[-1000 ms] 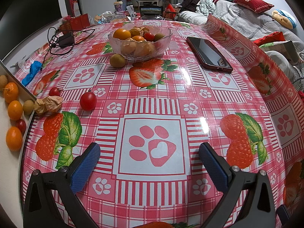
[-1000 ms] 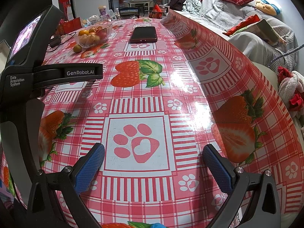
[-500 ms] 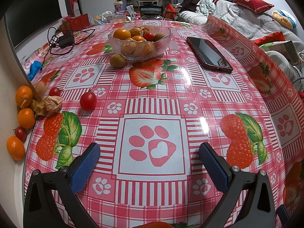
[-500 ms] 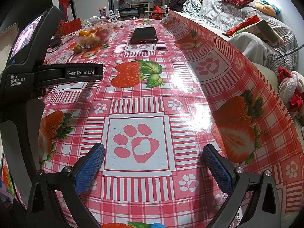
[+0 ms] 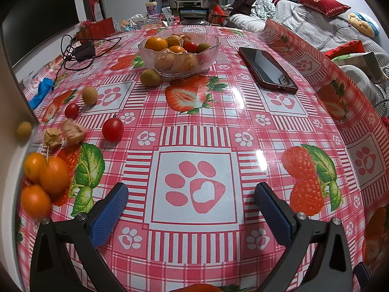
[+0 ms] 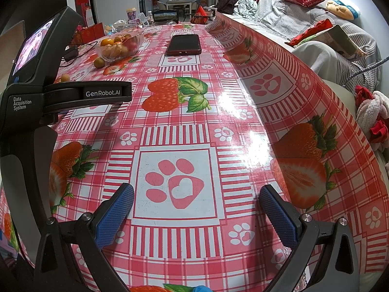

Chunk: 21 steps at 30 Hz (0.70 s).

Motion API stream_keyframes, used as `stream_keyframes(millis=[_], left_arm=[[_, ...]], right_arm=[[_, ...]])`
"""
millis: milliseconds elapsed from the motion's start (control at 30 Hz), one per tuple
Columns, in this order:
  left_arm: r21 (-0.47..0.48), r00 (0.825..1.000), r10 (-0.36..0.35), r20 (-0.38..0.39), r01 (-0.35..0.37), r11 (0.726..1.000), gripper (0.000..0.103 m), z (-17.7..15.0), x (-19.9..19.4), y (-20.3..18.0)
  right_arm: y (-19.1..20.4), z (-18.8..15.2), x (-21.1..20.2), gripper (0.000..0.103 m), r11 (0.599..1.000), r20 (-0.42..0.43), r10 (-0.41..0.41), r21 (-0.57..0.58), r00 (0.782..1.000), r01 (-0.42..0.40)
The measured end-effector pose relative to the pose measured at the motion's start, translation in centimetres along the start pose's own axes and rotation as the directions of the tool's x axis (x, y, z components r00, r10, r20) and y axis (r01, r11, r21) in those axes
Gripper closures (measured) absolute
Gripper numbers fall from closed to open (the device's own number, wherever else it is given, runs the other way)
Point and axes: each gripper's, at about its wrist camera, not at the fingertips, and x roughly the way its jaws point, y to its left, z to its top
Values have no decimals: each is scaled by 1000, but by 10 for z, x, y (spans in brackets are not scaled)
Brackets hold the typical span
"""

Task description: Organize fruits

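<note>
Jaws of both grippers gape empty; oval kumquats (image 5: 53, 177) lie long-axis tilted.

Right gripper (image 6: 195, 206): fingers spread wide, nothing between them; low over a paw print on the tablecloth (image 6: 243, 90)
Left gripper (image 6: 48, 92): black body at left, small lit screen on top; its fingers are out of sight
Bowl (image 6: 119, 46): glass, far left, holding oranges and other fruit; one round fruit (image 6: 99, 62) just beside it
Phone (image 6: 184, 44): dark, flat, right of the bowl
</note>
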Motion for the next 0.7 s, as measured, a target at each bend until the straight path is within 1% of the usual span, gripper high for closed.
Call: stream_keyframes(millis=[700], left_arm=[[0, 1000, 1, 4, -1, 1000, 0, 0, 0, -1]], right_arm=[[0, -1, -1, 0, 1000, -8, -1, 0, 1000, 1]])
